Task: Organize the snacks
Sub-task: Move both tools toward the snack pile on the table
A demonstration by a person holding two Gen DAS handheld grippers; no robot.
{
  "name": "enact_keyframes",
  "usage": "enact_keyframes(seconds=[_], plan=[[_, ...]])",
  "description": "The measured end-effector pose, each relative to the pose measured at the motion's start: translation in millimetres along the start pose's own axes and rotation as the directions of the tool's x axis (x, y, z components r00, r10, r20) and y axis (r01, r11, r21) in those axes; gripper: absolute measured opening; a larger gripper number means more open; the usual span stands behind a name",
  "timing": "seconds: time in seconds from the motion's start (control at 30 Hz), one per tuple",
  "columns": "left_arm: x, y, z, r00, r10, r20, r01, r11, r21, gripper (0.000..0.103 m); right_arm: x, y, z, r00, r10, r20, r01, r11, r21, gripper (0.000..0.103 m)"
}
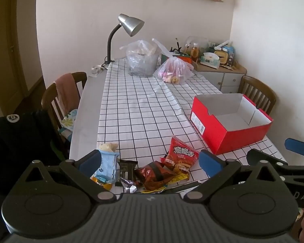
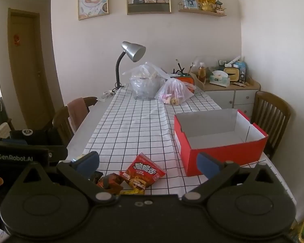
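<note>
Bench (image 1: 87, 105) w/ grid cloth (image 1: 139, 109) runs to the far wall. Red box (image 1: 231, 119) sits open-topped on the cloth's right side, nothing visible inside. Two plastic bags (image 1: 141, 60) at the far end, lamp (image 1: 129, 25) beside them. Snacks (image 1: 158, 172) piled at the near edge, left of the box & apart from it: red pack (image 1: 182, 155), blue pack (image 1: 107, 164), dark wrappers. Left gripper (image 1: 150, 162) jaws wide apart, above the pile, holding nothing. Right gripper (image 2: 149, 162) same: jaws apart, nothing btwn them.
</note>
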State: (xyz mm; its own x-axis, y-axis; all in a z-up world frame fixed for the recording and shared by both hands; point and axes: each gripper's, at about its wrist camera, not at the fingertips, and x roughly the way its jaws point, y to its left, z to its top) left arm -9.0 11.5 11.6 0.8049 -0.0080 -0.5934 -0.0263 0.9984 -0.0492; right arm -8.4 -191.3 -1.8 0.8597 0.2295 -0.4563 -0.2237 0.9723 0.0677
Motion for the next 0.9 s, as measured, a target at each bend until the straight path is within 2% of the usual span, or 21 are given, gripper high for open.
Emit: enact_keyframes(seconds=[0.9], plan=[[-0.1,-0.2,2.4,1.0,0.0,0.002,0.0,1.0,-0.002,0.103,2.7,2.4,0.0,1.0,0.001,0.011,-0.001,1.0,-0.017,0.103]])
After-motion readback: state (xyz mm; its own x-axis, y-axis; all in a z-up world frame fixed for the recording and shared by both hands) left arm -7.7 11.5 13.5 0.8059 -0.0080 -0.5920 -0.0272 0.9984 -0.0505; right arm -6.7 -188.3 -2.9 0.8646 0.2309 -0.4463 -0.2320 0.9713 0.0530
